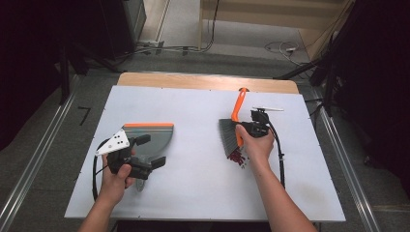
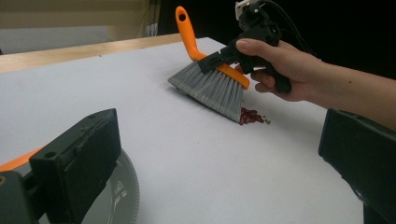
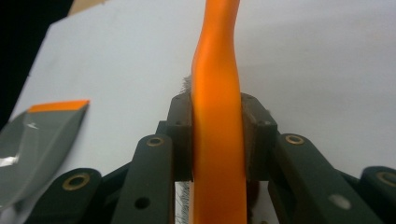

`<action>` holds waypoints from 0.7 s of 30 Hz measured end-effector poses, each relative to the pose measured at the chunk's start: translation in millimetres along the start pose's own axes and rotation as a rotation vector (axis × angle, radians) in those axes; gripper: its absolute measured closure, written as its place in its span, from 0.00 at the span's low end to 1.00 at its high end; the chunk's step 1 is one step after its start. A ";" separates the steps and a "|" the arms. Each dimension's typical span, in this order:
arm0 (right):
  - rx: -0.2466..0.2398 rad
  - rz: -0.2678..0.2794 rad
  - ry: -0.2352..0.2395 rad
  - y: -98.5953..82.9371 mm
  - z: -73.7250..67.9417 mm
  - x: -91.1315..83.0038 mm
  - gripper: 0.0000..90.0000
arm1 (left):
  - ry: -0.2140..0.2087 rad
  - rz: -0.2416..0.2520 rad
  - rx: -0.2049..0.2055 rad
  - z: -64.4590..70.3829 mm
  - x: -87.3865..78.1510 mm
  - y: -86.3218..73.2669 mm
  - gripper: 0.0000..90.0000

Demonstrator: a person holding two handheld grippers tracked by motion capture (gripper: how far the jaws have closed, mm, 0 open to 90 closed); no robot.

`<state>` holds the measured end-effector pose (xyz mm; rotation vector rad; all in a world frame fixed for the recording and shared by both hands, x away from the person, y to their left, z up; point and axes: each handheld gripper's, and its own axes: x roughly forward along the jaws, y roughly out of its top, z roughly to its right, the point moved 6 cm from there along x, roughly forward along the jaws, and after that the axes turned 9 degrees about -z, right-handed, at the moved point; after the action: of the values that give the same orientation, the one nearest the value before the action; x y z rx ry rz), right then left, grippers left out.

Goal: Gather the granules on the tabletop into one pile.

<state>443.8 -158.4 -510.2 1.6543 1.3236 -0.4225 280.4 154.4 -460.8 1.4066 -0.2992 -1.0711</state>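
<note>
A hand brush with an orange handle (image 1: 238, 104) and grey bristles (image 1: 227, 136) stands bristles-down on the white table top (image 1: 193, 111). My right gripper (image 1: 240, 129) is shut on the handle (image 3: 218, 116), just above the bristles (image 2: 212, 88). A small heap of dark red crumbs (image 1: 237, 155) lies at the bristle tips (image 2: 252, 115). To the left lies a grey dustpan (image 1: 153, 137) with an orange lip, also in the right gripper view (image 3: 42, 135). My left gripper (image 1: 151, 152) hovers open over the pan's handle end, jaws wide apart (image 2: 219, 135), a grey piece of the pan (image 2: 128, 191) by its left jaw.
A bare wooden strip (image 1: 203, 81) runs along the table's far edge. Metal rails (image 1: 43, 145) flank the table on both sides, and cables (image 1: 183, 48) lie on the floor behind it. Open white surface lies between the dustpan and the brush.
</note>
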 end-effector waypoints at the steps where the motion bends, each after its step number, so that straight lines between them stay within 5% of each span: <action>1: 0.004 0.008 0.014 0.9 -2.3 -1.4 0.75 | 0.000 0.001 0.000 -0.1 -0.3 0.1 0.00; 6: -0.029 0.039 0.046 10.5 -16.3 -13.0 0.75 | 0.000 0.007 -0.001 -0.7 -1.6 0.7 0.00; 12: -0.144 0.070 -0.010 35.2 -26.9 -35.0 0.76 | 0.003 0.010 -0.005 -1.4 -2.9 0.9 0.00; 18: -0.353 0.008 -0.113 60.2 -25.1 -41.0 0.76 | 0.004 0.005 -0.005 -1.6 -1.5 0.5 0.00; 21: -0.573 0.001 -0.198 68.8 -23.4 -31.8 0.76 | 0.001 0.002 -0.008 -0.5 -0.4 0.2 0.00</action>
<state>487.5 -155.2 -444.0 1.1058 1.1571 -0.1732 280.6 155.0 -460.6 1.3994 -0.2956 -1.0686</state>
